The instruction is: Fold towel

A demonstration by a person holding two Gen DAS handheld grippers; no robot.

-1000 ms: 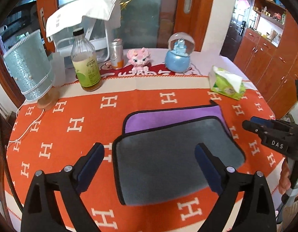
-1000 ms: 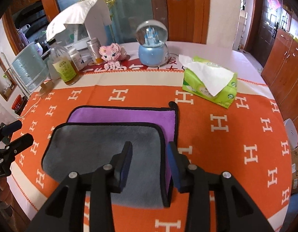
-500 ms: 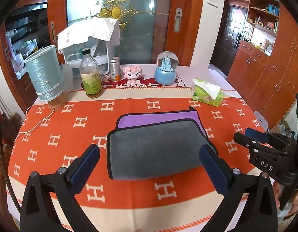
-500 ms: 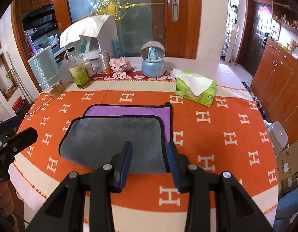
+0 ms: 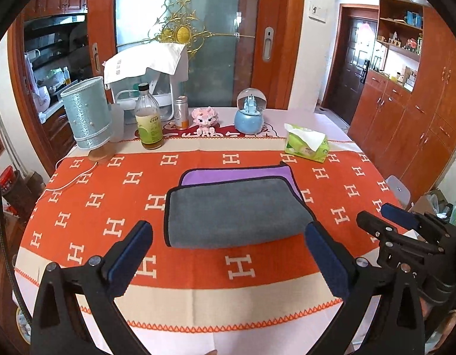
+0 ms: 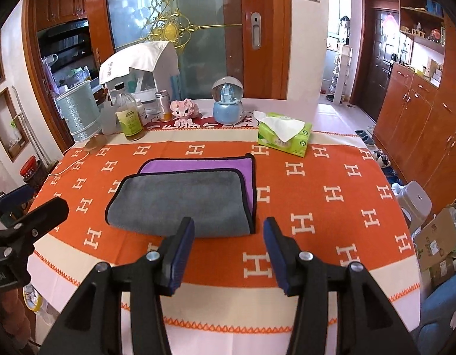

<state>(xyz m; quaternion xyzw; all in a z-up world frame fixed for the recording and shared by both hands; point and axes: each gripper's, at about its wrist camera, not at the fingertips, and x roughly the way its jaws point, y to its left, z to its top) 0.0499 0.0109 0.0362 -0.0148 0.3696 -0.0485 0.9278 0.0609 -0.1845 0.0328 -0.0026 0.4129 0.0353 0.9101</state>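
The towel (image 5: 233,210) lies folded on the orange tablecloth, grey side up with a purple strip showing along its far edge; it also shows in the right wrist view (image 6: 183,201). My left gripper (image 5: 228,254) is open wide and empty, pulled back above the table's near edge. My right gripper (image 6: 229,251) is open and empty, also back from the towel. The right gripper shows at the right of the left wrist view (image 5: 399,227), and the left gripper shows at the left of the right wrist view (image 6: 23,207).
Along the far edge stand a teal lamp (image 5: 87,118), a bottle (image 5: 148,118), a can (image 5: 181,112), a pink toy (image 5: 204,117), a snow globe (image 5: 250,112) and a green tissue pack (image 5: 306,145). Wooden cabinets (image 5: 420,124) stand to the right.
Both grippers have drawn back and up from the towel toward the table's near edge. The right gripper's fingers have spread wider. The towel has not moved.
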